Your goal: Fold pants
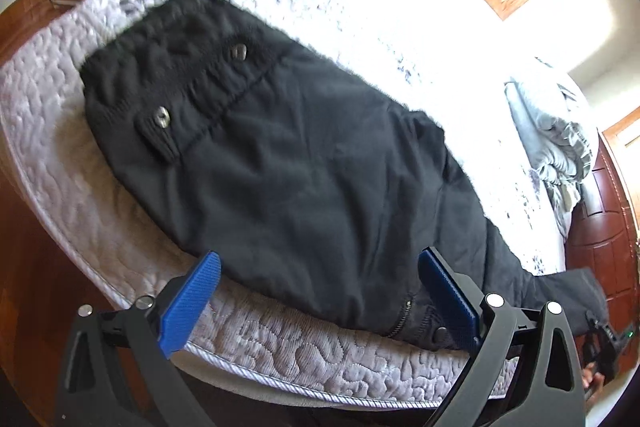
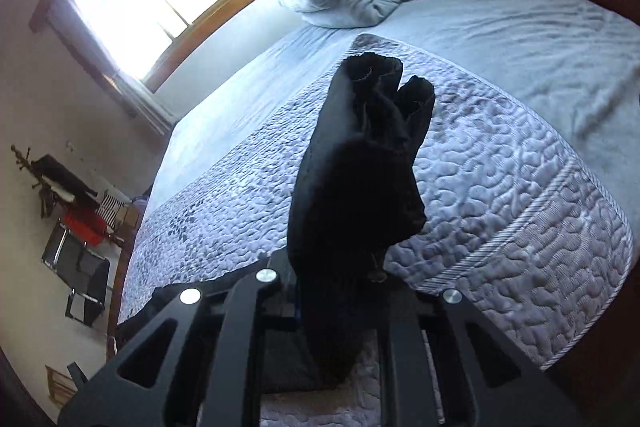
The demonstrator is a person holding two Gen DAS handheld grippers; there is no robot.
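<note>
- While one pair of black pants [image 1: 280,147] lies on the bed [image 1: 280,355], the left gripper [image 1: 320,291] hovers, jaws wide and empty.
- Right gripper [image 2: 340,291]: jaws clamped on two leg ends [image 2: 372,147].
- Two buttons [image 1: 162,117] show.

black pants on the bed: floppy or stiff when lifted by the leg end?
Likely floppy: the pants bunch and fold above the right tool. Probably heavyish; the fabric looks thick. Grip seems secure, not slippery.

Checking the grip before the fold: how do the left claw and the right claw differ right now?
The left claw is open and holds nothing; the right claw is shut on the black pants. The left's blue pads show; the right's are hidden by cloth. Both sit near the mattress edge.
</note>
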